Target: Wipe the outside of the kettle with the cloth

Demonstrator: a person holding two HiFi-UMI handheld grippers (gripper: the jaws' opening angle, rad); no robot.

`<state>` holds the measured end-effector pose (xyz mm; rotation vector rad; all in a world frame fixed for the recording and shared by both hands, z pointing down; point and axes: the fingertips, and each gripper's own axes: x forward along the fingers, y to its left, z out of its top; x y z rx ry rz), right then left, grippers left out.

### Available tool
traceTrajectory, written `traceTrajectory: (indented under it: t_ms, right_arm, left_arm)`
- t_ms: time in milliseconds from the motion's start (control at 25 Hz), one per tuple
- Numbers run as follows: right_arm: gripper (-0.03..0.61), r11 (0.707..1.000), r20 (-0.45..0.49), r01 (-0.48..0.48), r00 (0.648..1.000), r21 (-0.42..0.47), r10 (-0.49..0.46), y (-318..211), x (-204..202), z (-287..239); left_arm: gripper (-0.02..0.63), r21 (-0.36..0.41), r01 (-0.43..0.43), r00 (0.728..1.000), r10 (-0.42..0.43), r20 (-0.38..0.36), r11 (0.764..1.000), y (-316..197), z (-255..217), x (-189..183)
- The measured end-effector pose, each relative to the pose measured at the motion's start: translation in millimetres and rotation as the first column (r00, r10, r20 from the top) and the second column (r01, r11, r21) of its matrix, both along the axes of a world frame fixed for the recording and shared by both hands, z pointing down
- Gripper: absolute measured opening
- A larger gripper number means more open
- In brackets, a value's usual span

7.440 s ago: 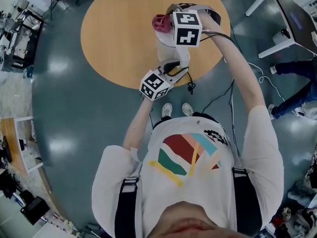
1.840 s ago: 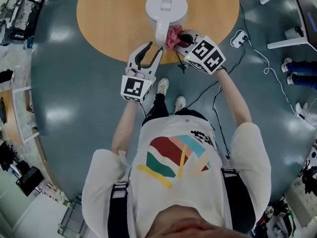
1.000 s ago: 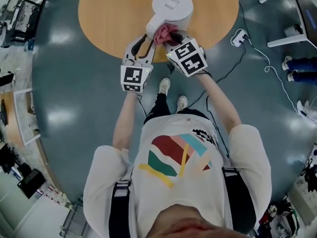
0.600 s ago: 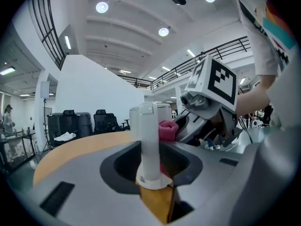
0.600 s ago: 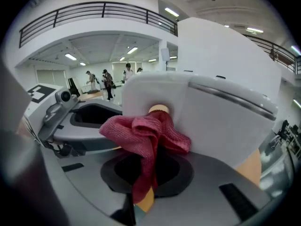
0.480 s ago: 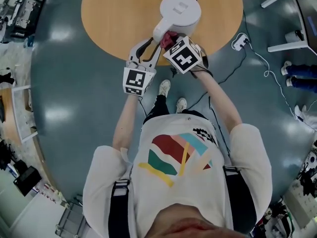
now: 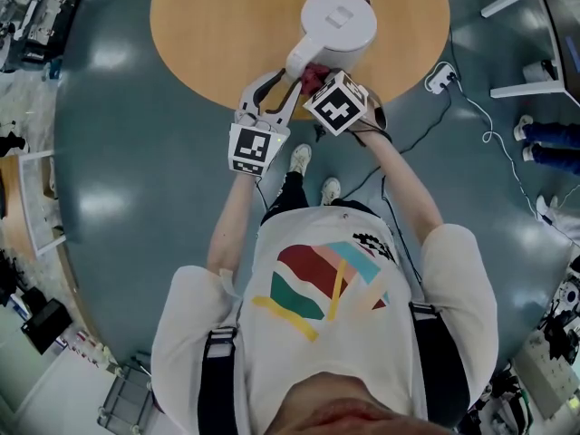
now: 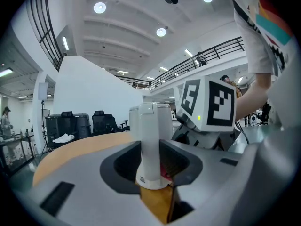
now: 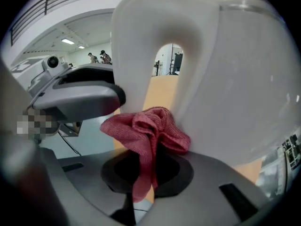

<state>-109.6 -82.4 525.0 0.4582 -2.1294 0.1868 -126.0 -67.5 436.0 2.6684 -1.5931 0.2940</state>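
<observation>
Left gripper (image 8: 150, 161) is narrowed onto the kettle handle (image 8: 150, 126), both jaws gripping it. Right gripper (image 9: 148, 173) pinches the red cloth (image 9: 146, 131), which is bunched against the white kettle (image 7: 337, 21) just under the handle loop. The kettle stands upright on the round wooden table (image 7: 217, 34), near its edge.

Bright, even indoor light comes from round ceiling lamps (image 8: 99, 7) seen overhead in the left gripper view, leaving soft pale glare patches on the glossy blue-grey floor (image 7: 136, 243) in the head view and only faint shadows on the round wooden table (image 7: 217, 25). All 3 views are fisheye, so straight lines bow toward the edges, and the 2 gripper views are ringed by black corners. In the right gripper view the white kettle (image 9: 244, 79) looms close, pale and slightly soft, while the red cloth (image 9: 146, 131) is sharp.
</observation>
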Motion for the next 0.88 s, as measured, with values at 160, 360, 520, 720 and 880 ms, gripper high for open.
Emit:
traceTrajectory:
  t_ms: [160,360,520,720,880]
  right_arm:
    - [0.046,0.999,-0.023,0.004,1.0,-0.043,-0.005,10.5,9.0,21.4]
    - [0.046,0.996,0.031,-0.039,0.999,-0.074,0.042,21.7,8.5,23.9]
    - [0.048,0.984,0.198,-0.145,0.967,-0.103,0.163,24.1,19.2,-5.4]
    - [0.048,0.965,0.366,-0.26,0.895,-0.038,0.255,15.4,50.1,-51.4]
    - [0.048,0.936,0.422,-0.349,0.855,0.034,0.303,4.2,78.2,-70.6]
  left_arm:
    - [0.164,0.001,-0.005,1.0,0.005,0.004,1.0,-0.1,0.3,1.8]
    - [0.166,-0.001,-0.003,1.0,0.003,0.003,1.0,-4.8,-4.4,-14.0]
    - [0.166,0.004,-0.001,1.0,0.001,0.0,1.0,-5.6,-3.1,-27.6]
    - [0.166,-0.009,0.08,0.997,-0.08,-0.009,0.997,-11.5,-2.2,-44.8]
    - [0.166,-0.042,0.185,0.983,-0.184,0.025,0.982,-26.7,1.3,-57.7]
